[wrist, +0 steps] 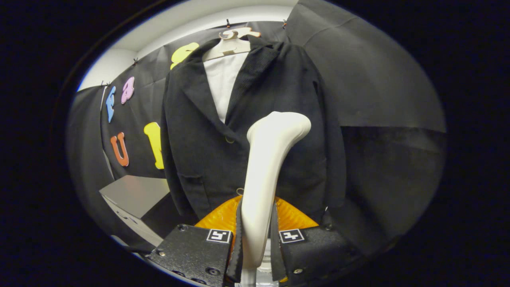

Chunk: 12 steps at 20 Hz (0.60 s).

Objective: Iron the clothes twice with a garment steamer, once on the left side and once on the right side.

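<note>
Cream-plastic garment steamer (pixel 266 167) is clamped by its handle between both fingers of the tongs (pixel 257 243), head raised just before the hanging black jacket (pixel 207 151); sweep each front panel slowly, keeping the head upright.

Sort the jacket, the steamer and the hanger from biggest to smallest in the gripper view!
1. Dark corduroy jacket.
2. Cream plastic garment steamer, clamped in the hand-held gripper; its nearness inflates it.
3. Cream plastic hanger.

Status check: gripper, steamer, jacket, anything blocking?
Gripper shut on steamer, fingers clamping its handle. Steamer head up, in front of the hanging black jacket. Nothing between them.
</note>
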{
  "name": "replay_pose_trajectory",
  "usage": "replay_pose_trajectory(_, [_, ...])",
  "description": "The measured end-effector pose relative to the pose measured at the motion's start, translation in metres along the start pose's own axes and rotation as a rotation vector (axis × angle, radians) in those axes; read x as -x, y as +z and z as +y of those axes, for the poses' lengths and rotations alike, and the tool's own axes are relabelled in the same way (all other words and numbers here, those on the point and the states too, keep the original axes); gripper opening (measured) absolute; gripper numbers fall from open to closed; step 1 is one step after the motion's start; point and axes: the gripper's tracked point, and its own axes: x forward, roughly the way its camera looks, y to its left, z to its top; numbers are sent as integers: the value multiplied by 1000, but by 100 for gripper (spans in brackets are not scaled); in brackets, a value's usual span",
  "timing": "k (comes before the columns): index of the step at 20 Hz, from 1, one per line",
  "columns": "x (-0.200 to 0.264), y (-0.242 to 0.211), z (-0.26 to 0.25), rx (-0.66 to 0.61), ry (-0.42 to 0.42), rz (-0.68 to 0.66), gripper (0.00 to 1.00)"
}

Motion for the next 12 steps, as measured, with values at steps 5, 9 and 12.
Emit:
replay_pose_trajectory(5, [-1,-35,3,7,-14,62,31])
replay_pose_trajectory(9, [-2,-61,5,-7,-23,108,31])
replay_pose_trajectory(12, [-2,-81,4,-23,-34,145,31])
